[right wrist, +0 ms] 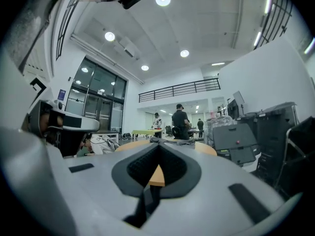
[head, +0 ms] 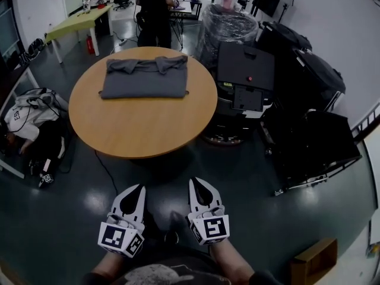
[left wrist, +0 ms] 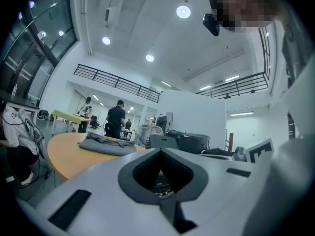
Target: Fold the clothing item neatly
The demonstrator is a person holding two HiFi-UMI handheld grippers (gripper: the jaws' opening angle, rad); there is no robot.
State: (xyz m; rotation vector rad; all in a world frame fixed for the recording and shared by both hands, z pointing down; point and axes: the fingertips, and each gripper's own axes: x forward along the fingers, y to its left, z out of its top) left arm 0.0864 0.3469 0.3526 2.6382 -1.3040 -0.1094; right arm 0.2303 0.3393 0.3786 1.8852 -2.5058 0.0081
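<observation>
Low in front of me, over the dark floor (head: pixel 267 218), I hold my left gripper (head: pixel 138 190) and right gripper (head: pixel 199 184) side by side, a little apart, both pointing toward the table (head: pixel 142 132). Each one's jaws are pressed together with nothing between them. Neither gripper touches the table. The shirt (head: pixel 144 79), grey, lies folded into a flat rectangle on the far half of the round wooden top, with its sleeves bunched along the far edge. Beyond the table a person (head: pixel 154 10) in black stands with back turned, near a green table (head: pixel 77 21). Black cases (head: pixel 303 94) crowd the floor to my right, and a white garment (head: pixel 27 116) lies off to my left.
</observation>
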